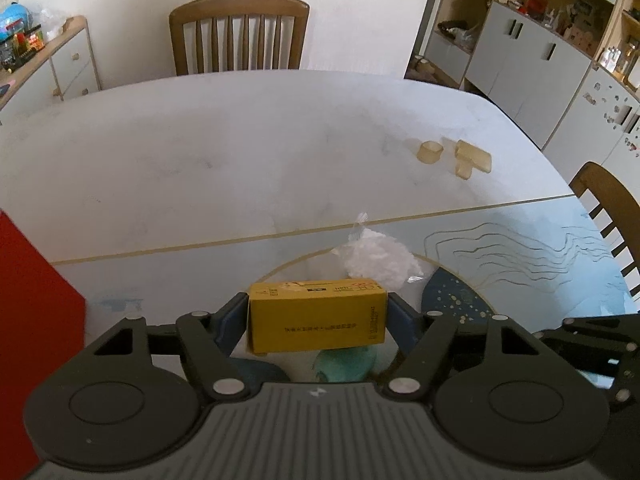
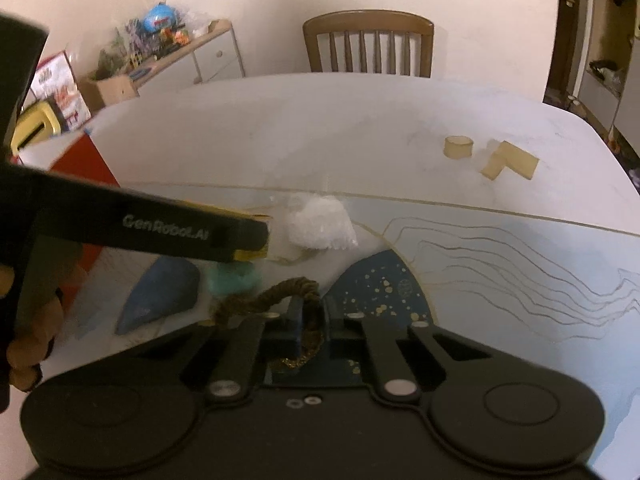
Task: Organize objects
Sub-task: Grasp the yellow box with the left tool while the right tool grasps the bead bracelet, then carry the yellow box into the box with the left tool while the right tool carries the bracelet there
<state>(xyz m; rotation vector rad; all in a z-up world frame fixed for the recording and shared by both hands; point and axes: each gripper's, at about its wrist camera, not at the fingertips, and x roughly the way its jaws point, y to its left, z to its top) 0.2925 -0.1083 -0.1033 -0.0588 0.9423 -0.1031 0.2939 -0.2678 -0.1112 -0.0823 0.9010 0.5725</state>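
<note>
Yellow box [image 1: 318, 316] with dark print, white crumpled bag [image 1: 380, 260], brown rope [image 2: 272, 300], red box [image 1: 32, 320], pale table [image 1: 240, 152] with dark wavy lines

Bright, cool daylight in the left wrist view, sharp across the pale desk [image 1: 240, 152]; soft sheen at its centre. Dimmer and warmer in the right wrist view, with a yellowish cast and motion blur at 9 o'clock. Strong fisheye bending toward every edge, dark vignetted corners at 1 and 11 o'clock. Faint, diffuse shadows only.
</note>
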